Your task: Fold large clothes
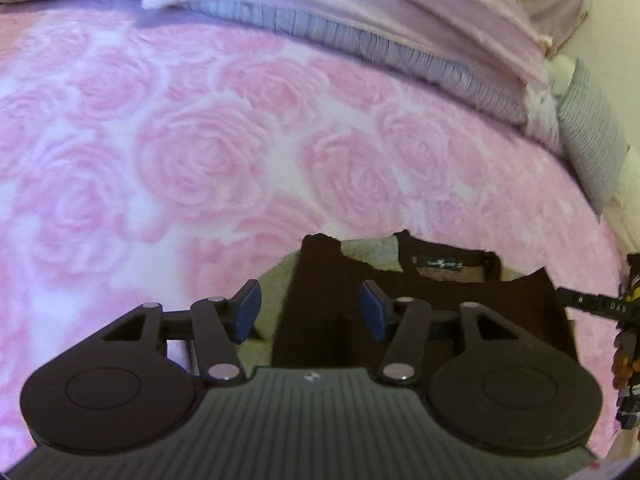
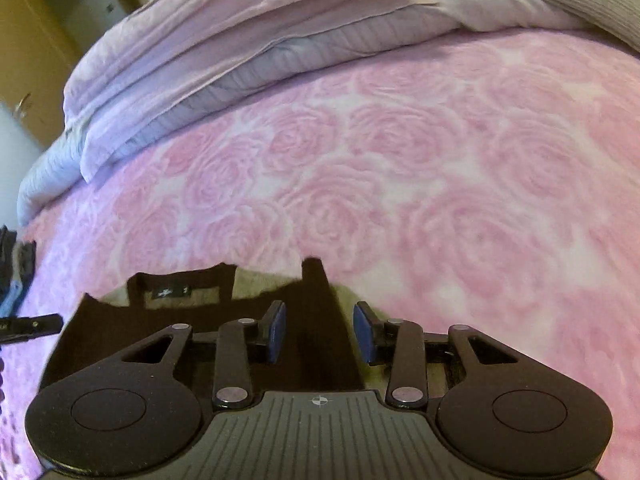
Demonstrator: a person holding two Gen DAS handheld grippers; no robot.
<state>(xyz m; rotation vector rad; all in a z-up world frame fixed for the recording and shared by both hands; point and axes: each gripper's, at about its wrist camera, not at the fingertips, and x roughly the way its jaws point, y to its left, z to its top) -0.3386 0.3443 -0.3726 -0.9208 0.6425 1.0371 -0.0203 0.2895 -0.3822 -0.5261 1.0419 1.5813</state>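
1. A pink blanket [image 1: 168, 128] with a raised rose pattern, plush and fuzzy, covers the whole bed and carries everything else.
2. A folded pile of bedding [image 2: 224, 52] lies along the bed's far edge: smooth lilac sheets over a ribbed grey-blue layer, well apart from the garment.
3. The dark brown garment [image 1: 460, 312], a flat knit with a beige lining showing at its neckline, lies on the blanket close to both cameras; a small label sits inside the collar, and one narrow strip of it runs up between each gripper's fingers.
4. The left gripper [image 1: 310, 312] is released, its blue pads standing clear of the strip.
5. The right gripper [image 2: 319, 332] is likewise released, with the pads apart and not pressing the cloth.
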